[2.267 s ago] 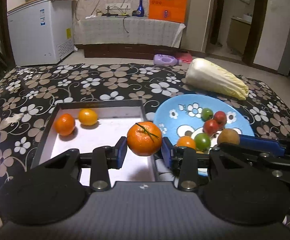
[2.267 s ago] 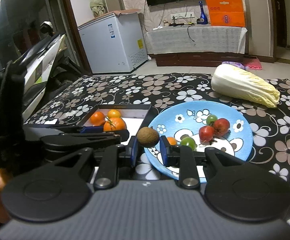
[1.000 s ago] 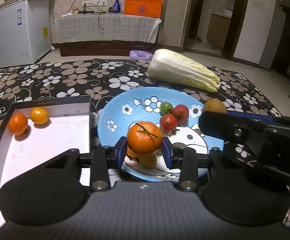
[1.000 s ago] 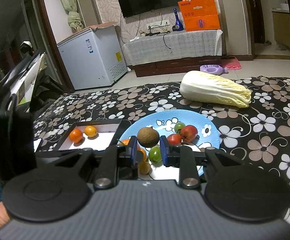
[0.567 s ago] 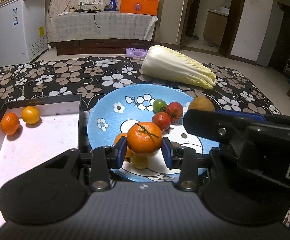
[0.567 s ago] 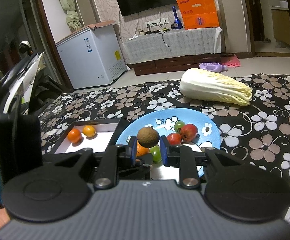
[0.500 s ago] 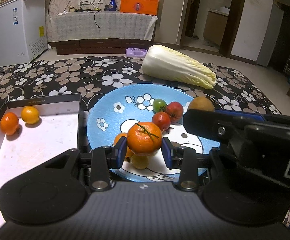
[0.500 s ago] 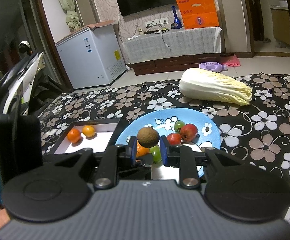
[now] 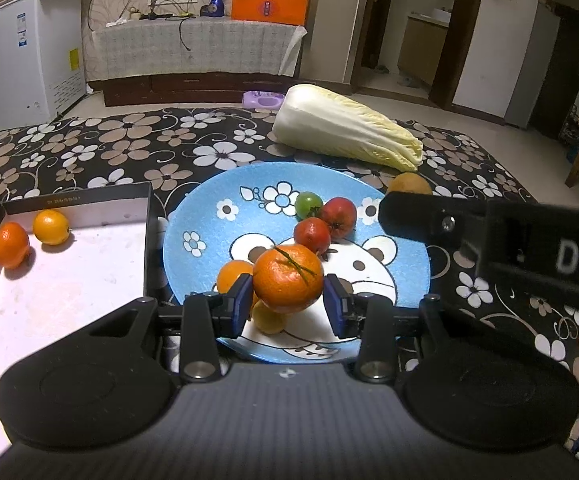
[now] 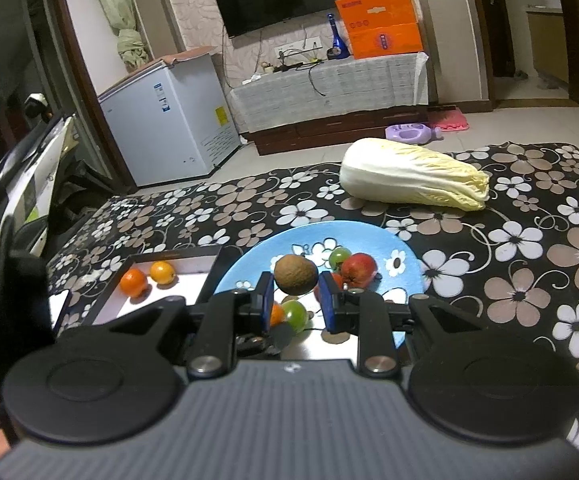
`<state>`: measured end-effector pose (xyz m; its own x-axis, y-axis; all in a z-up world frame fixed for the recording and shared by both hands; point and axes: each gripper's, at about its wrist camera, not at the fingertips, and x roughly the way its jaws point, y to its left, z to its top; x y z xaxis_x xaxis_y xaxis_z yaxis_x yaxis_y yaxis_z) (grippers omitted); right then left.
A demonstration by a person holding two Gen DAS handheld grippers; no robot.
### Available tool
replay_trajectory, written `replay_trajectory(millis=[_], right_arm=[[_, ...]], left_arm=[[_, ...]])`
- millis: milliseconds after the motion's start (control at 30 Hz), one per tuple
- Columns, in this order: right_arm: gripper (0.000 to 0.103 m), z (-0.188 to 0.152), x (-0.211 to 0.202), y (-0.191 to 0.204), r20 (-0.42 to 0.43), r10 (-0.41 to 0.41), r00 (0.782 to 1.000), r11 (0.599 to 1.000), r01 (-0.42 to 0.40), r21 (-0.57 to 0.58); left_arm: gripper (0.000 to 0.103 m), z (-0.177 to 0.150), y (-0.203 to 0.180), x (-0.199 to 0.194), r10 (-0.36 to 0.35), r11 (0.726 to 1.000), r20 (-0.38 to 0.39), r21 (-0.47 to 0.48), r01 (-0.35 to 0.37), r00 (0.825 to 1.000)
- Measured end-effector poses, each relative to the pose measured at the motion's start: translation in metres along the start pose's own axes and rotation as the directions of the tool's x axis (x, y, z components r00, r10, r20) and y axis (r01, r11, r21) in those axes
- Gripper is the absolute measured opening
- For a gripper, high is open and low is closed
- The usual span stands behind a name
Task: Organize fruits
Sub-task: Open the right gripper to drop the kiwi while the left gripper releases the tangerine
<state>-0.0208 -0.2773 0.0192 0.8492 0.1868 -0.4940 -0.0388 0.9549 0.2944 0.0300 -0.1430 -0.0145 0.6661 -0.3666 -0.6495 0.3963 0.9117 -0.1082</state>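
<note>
Clamped between the blue pads of the left gripper is a mandarin orange with a thin green stem across its top; the jaws are closed only as far as the fruit's width and hold it above the near part of the blue cartoon plate. Just behind the left pad a smaller orange lies on the plate, and directly under the held fruit sits a small yellow fruit. Beyond the claw, farther along the plate, are two red fruits and a green one. To the claw's left is a black-rimmed white tray with an orange and a yellow-orange citrus in its far corner. A napa cabbage lies on the floral tablecloth past the plate.

Right gripper likewise grips a brown kiwi between its pads, jaws closed to the fruit's width, hovering over the plate's near-left area. In the left wrist view this claw reaches in from the right with the kiwi at the plate's far right edge. Below it a green fruit rests on the plate.
</note>
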Motion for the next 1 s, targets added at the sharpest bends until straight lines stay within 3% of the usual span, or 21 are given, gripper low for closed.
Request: replay_trajectory(millis=[167,500,633,767,1000], right_arm=[[0.028,0.001,0.0,-0.006,0.001,-0.006,1.0,1.0,0.006,0.02],[0.028,0.004,0.006,-0.019,-0.003,-0.017,1.0,0.998,0.017,0.054],[0.028,0.003,0.012,-0.022,-0.022,-0.029,0.999,0.998,0.03,0.061],[0.028,0.001,0.02,-0.024,-0.056,-0.038,0.998,0.997,0.041,0.06],[0.028,-0.003,0.034,-0.018,-0.105,-0.057,0.993,0.998,0.061,0.035]], left_arm=[[0.057,0.0,-0.004,-0.005,-0.007,1.0,0.029,0.018,0.006,1.0],[0.056,-0.001,0.001,-0.024,-0.015,0.999,0.071,0.034,0.012,0.997],[0.056,-0.001,0.021,-0.046,0.003,1.0,0.091,-0.02,-0.001,0.996],[0.056,0.0,0.049,-0.062,0.083,0.993,0.11,-0.093,-0.073,0.99],[0.056,-0.003,0.1,-0.064,0.195,0.964,0.037,-0.193,-0.184,0.98]])
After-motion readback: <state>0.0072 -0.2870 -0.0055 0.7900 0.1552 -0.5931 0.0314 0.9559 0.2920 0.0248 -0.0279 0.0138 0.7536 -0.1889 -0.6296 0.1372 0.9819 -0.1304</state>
